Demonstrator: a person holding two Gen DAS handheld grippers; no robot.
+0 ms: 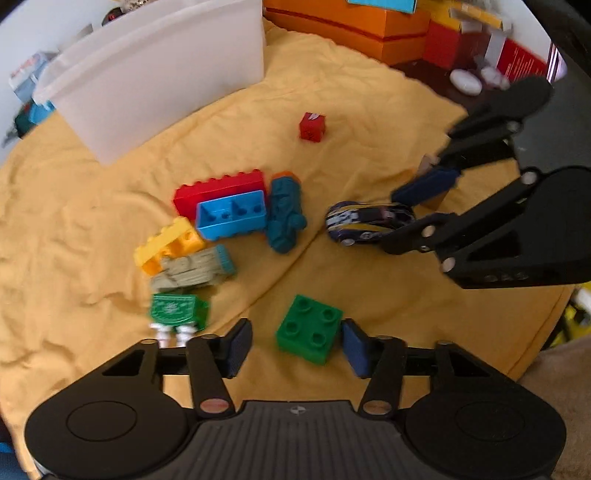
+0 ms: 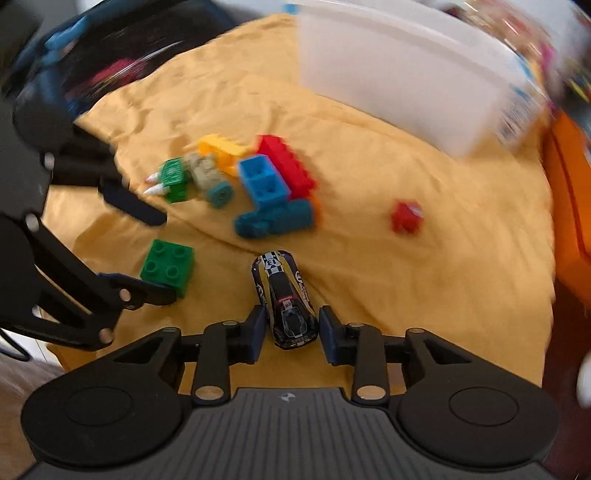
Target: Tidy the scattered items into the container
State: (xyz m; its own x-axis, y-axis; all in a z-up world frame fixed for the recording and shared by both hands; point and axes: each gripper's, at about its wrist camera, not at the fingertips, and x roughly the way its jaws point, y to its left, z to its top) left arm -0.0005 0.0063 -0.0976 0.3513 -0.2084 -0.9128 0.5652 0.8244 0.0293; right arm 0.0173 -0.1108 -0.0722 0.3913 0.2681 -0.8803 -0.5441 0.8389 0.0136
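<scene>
A green square brick [image 1: 309, 332] lies on the yellow cloth [image 1: 369, 110] between the open fingers of my left gripper [image 1: 295, 349]; it also shows in the right wrist view [image 2: 168, 266]. A dark blue and yellow toy car [image 2: 285, 299] sits between the open fingers of my right gripper [image 2: 292, 334], not clamped; the car shows in the left wrist view [image 1: 369, 221] too. The white translucent container [image 1: 155, 74] stands at the far side of the cloth, also in the right wrist view [image 2: 402, 74].
A pile lies mid-cloth: red brick [image 1: 218, 192], blue brick [image 1: 232, 216], teal toy [image 1: 285, 218], yellow brick [image 1: 168, 243], tan piece [image 1: 192, 271], green figure [image 1: 177, 310]. A small red cube [image 1: 312, 126] sits apart. Orange boxes [image 1: 351, 26] stand behind.
</scene>
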